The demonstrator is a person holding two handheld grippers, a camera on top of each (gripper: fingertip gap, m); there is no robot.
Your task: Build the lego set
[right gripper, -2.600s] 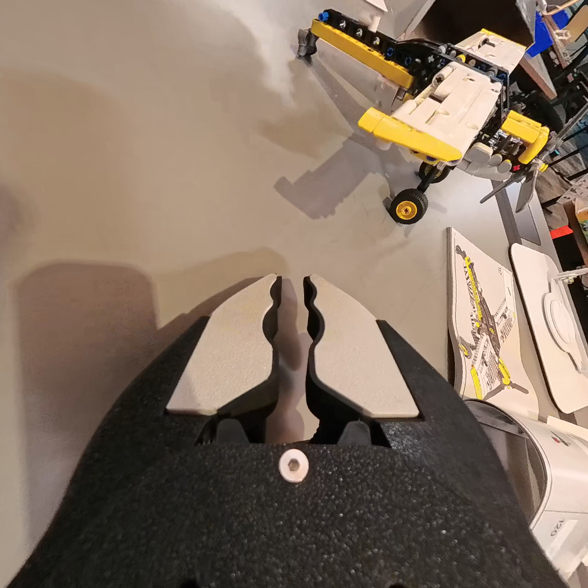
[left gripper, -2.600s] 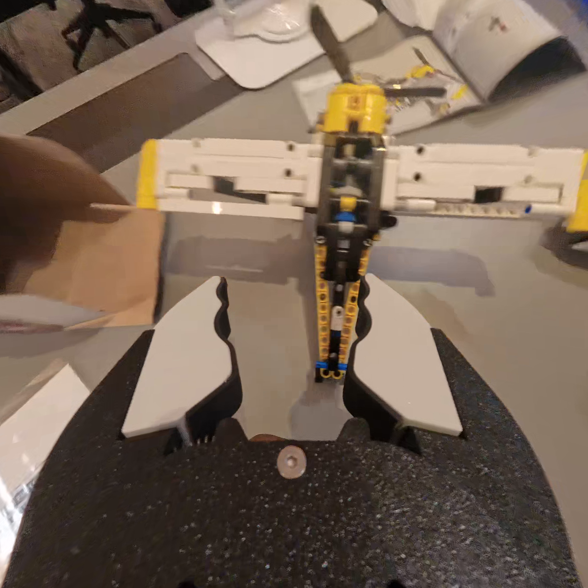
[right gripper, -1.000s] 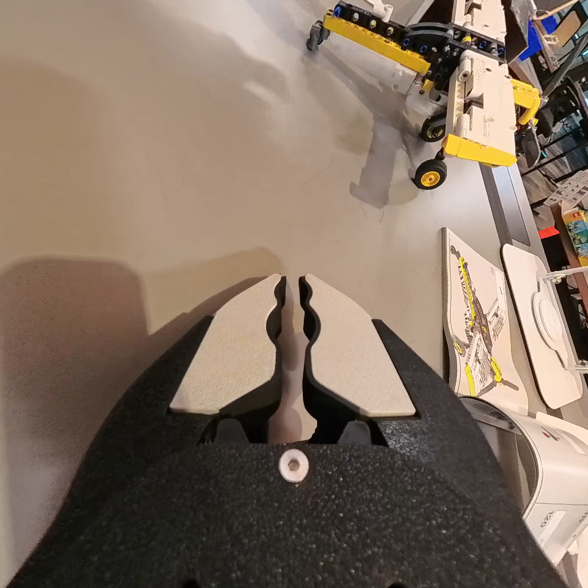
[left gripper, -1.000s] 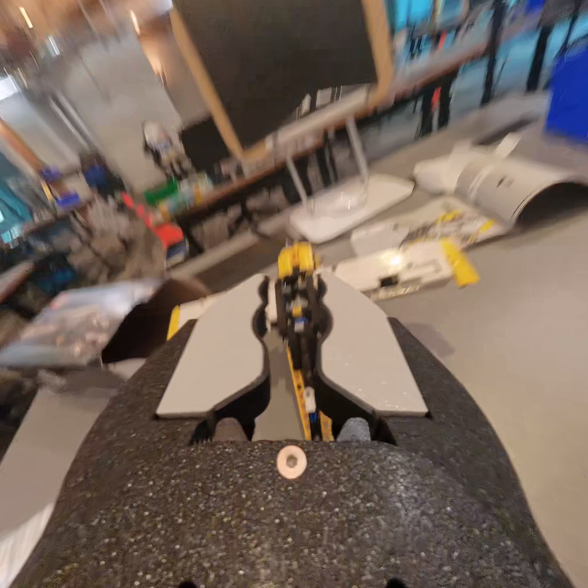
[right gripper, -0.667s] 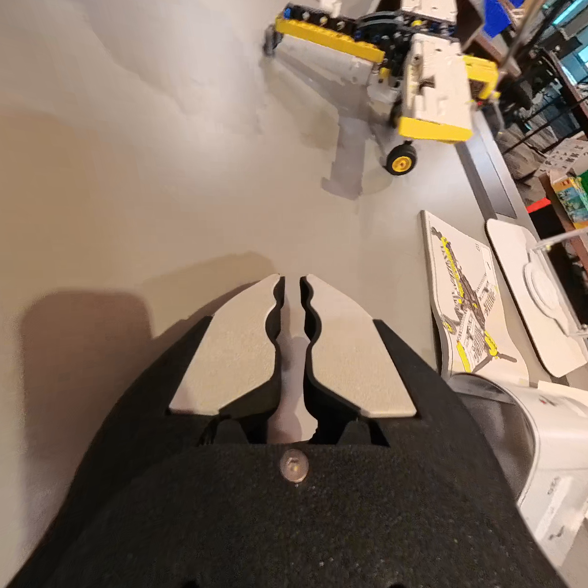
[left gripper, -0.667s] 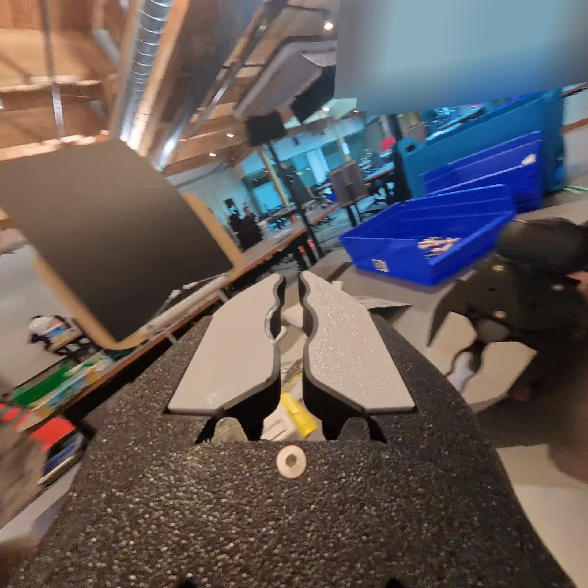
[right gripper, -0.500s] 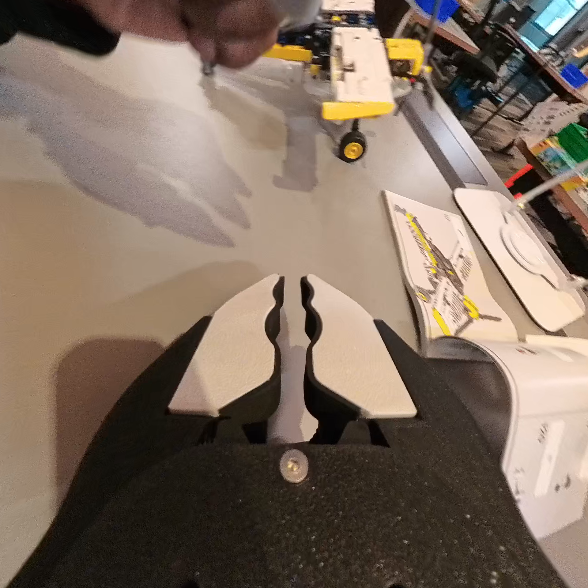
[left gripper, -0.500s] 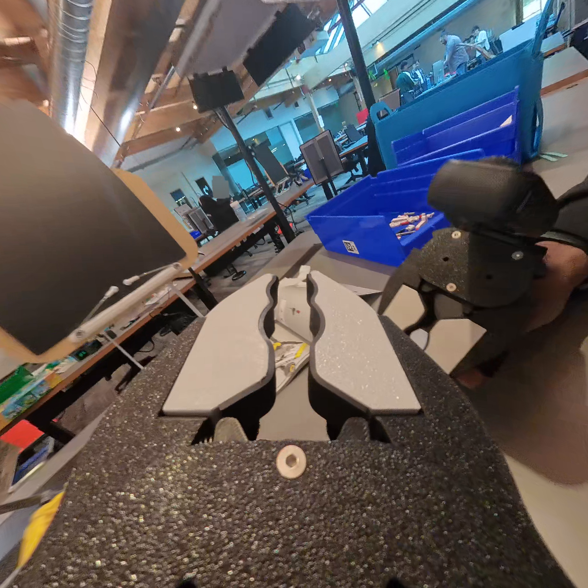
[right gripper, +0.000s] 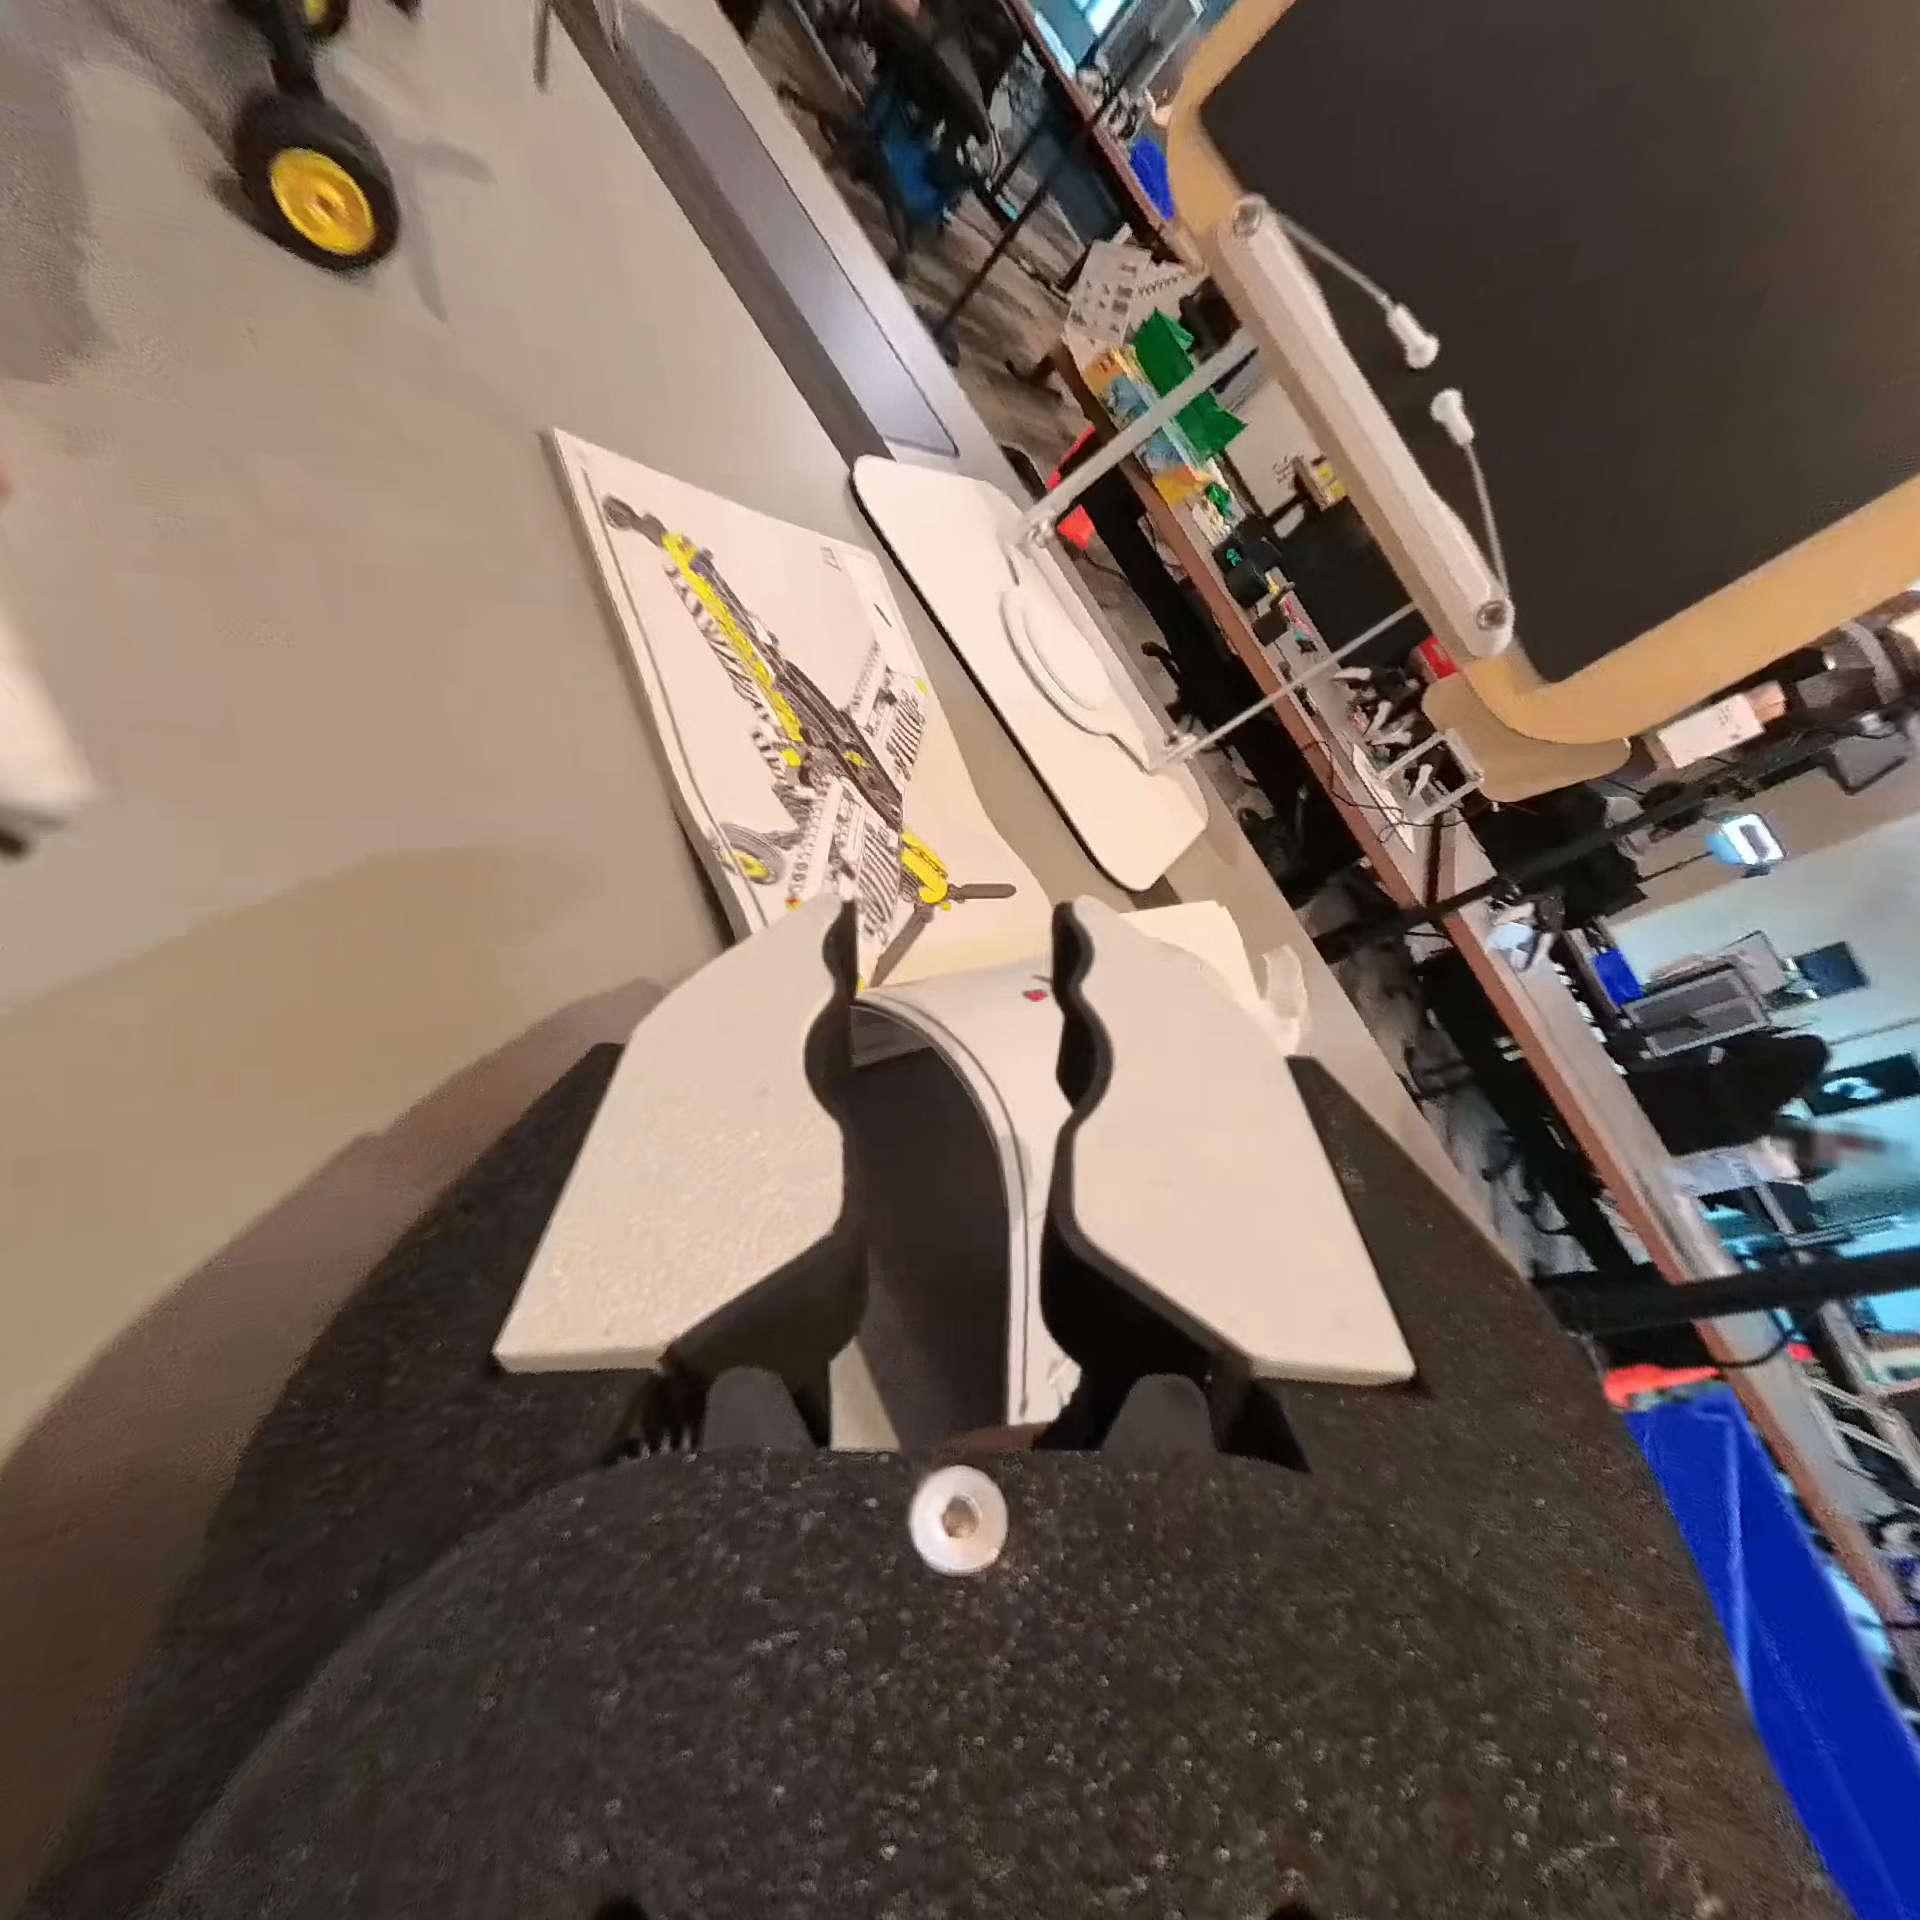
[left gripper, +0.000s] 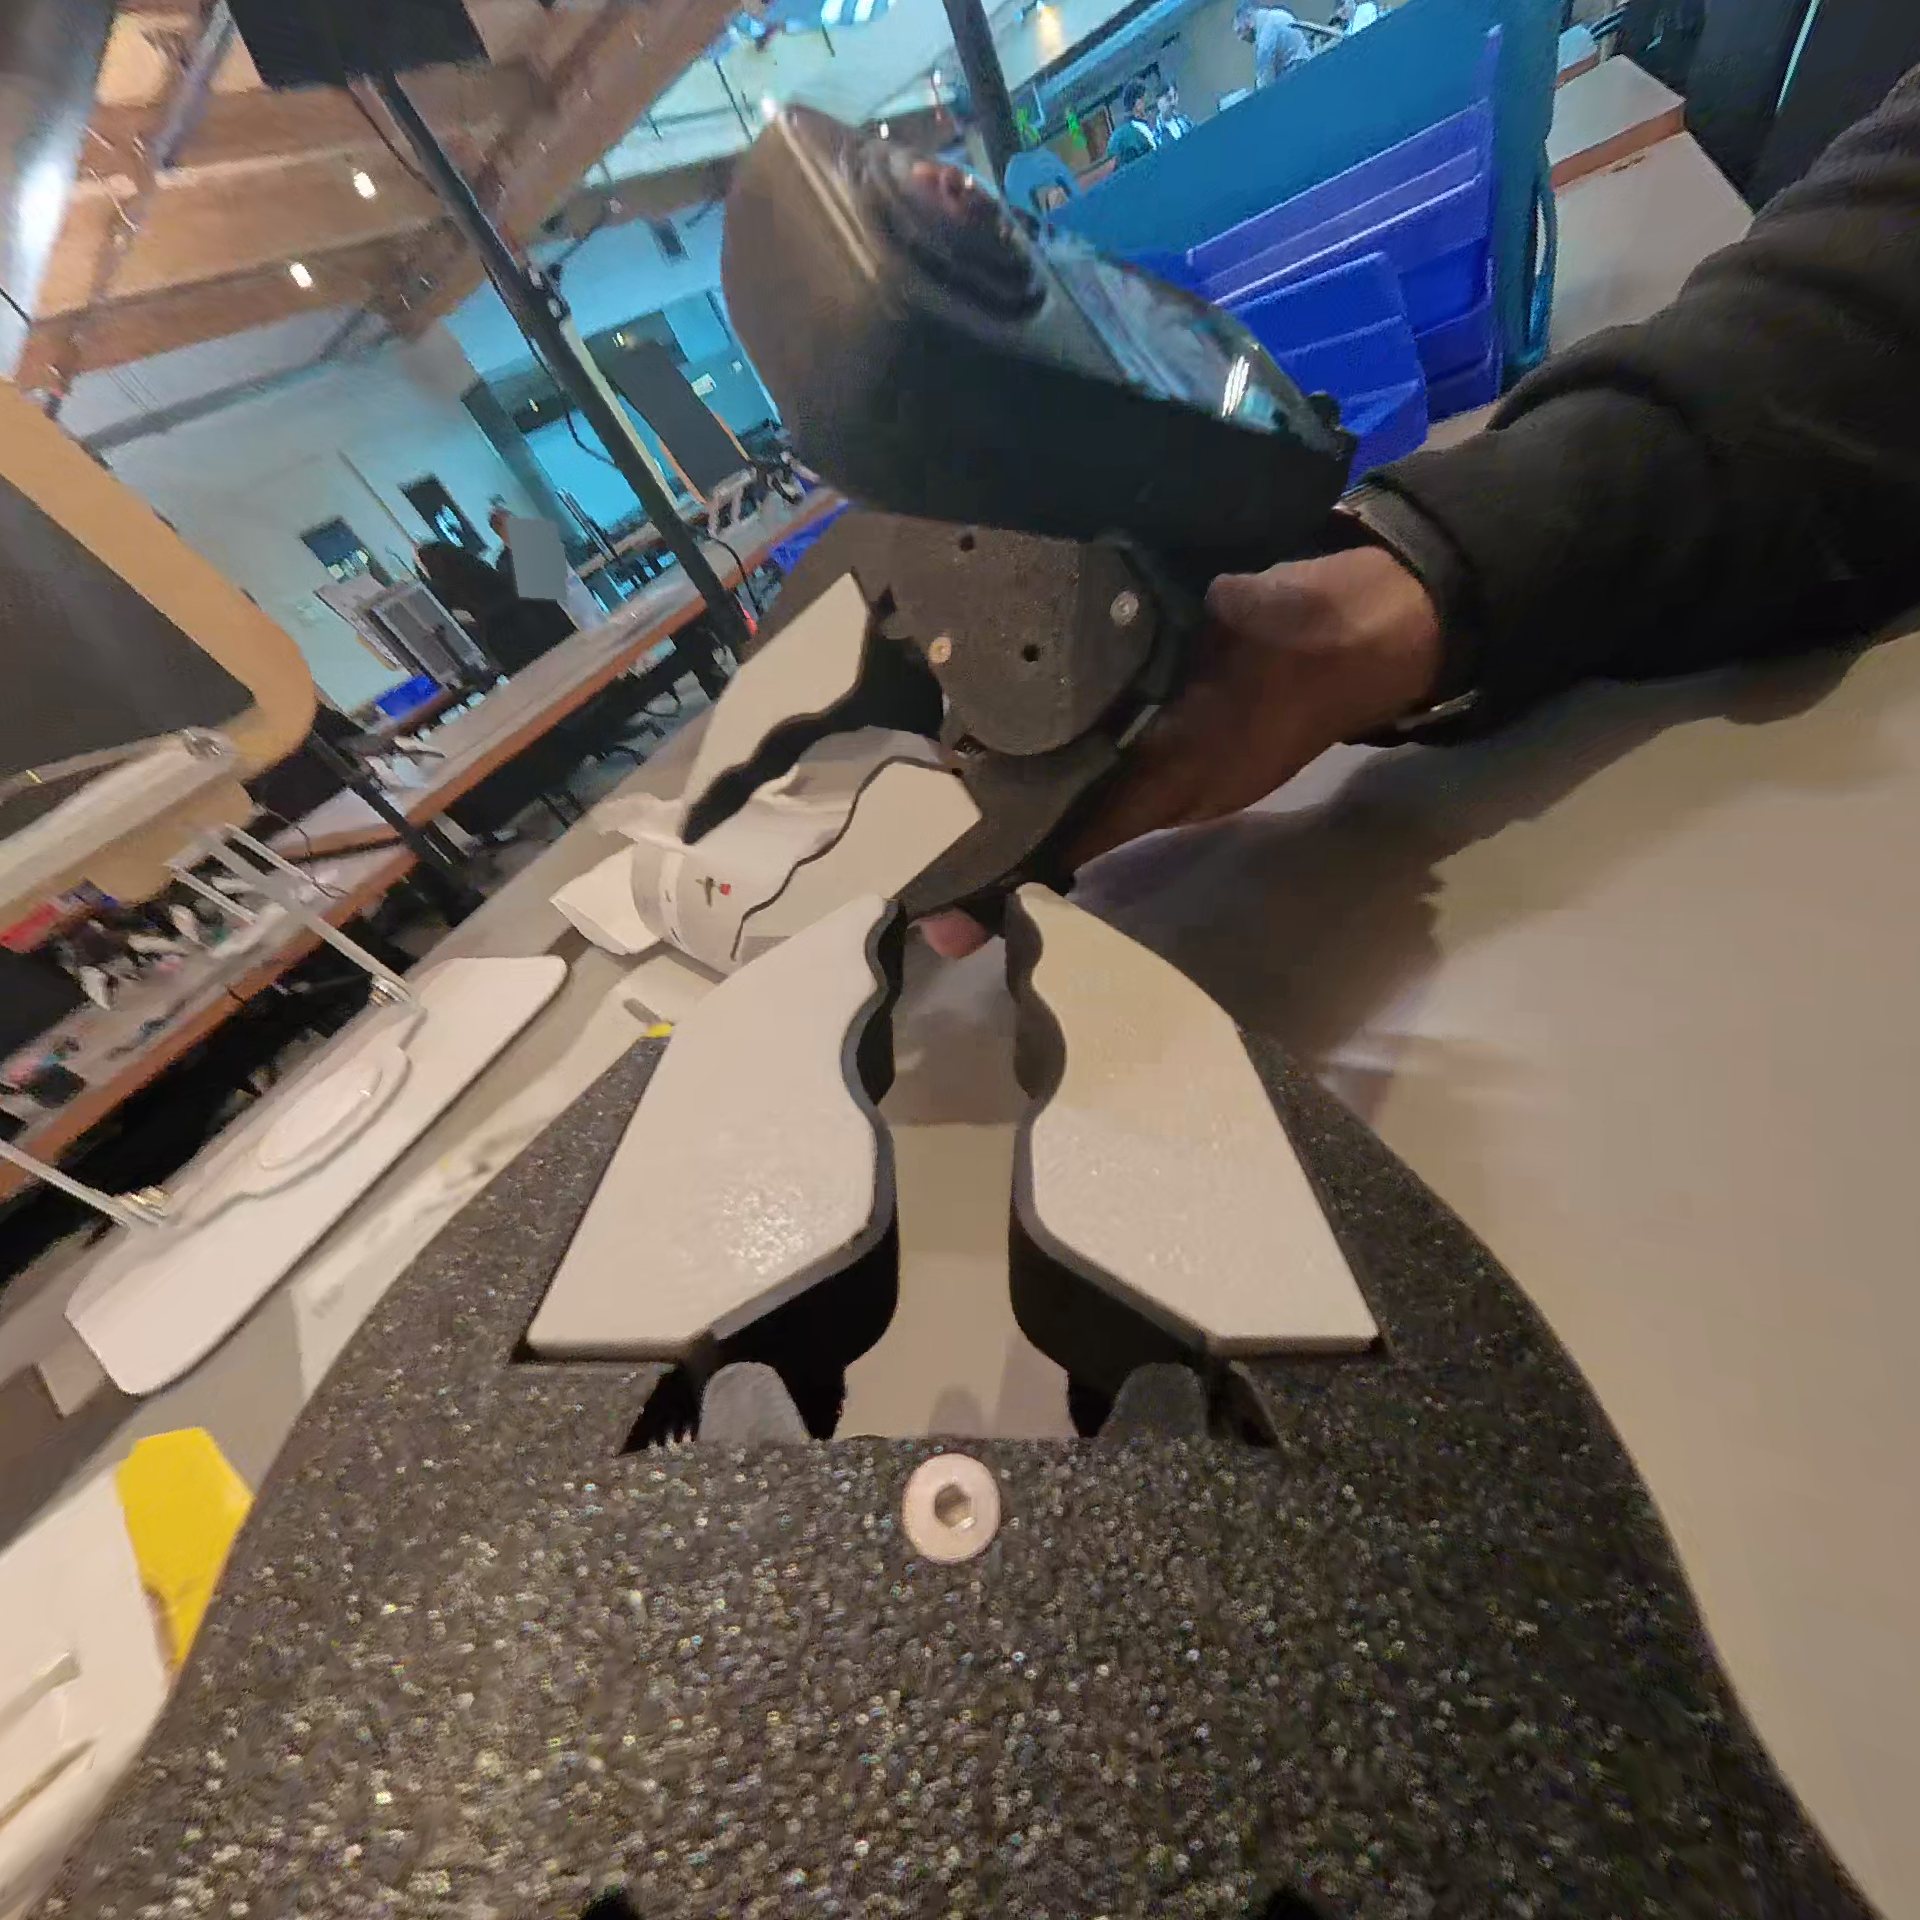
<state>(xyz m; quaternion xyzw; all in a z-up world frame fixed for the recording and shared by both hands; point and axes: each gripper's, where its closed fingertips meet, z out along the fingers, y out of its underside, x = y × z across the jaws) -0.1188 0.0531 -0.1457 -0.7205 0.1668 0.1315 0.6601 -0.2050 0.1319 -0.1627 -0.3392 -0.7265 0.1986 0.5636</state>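
Observation:
My left gripper (left gripper: 951,914) is open with nothing between its fingers; only the grey table (left gripper: 1558,1039) shows through the gap. Just ahead of it a hand (left gripper: 1278,686) holds my right gripper (left gripper: 717,894), which points at a curled white paper roll (left gripper: 644,894). In the right wrist view my right gripper (right gripper: 956,920) is open, and the roll (right gripper: 987,1029) lies below, between its spread fingers. The toy plane shows only as a yellow wing tip (left gripper: 177,1527) at lower left and a yellow wheel (right gripper: 317,203) at far left.
A printed building booklet (right gripper: 748,675) lies flat on the table beyond the roll. A white stand base (right gripper: 1039,665) sits near the table edge and carries a dark board with a wooden rim (right gripper: 1558,312). A dark sleeve (left gripper: 1714,468) reaches in from the right. Blue bins (left gripper: 1351,260) stand behind. The tips of one gripper are about 11 cm away from the tips of the other. The yellow wheel (right gripper: 317,203) sits 20 cm or so from the ends of my right fingers.
My left gripper left the plane's tail, narrowed, and swung right to face the right gripper. My right gripper moved over the curled paper roll and opened its fingers.

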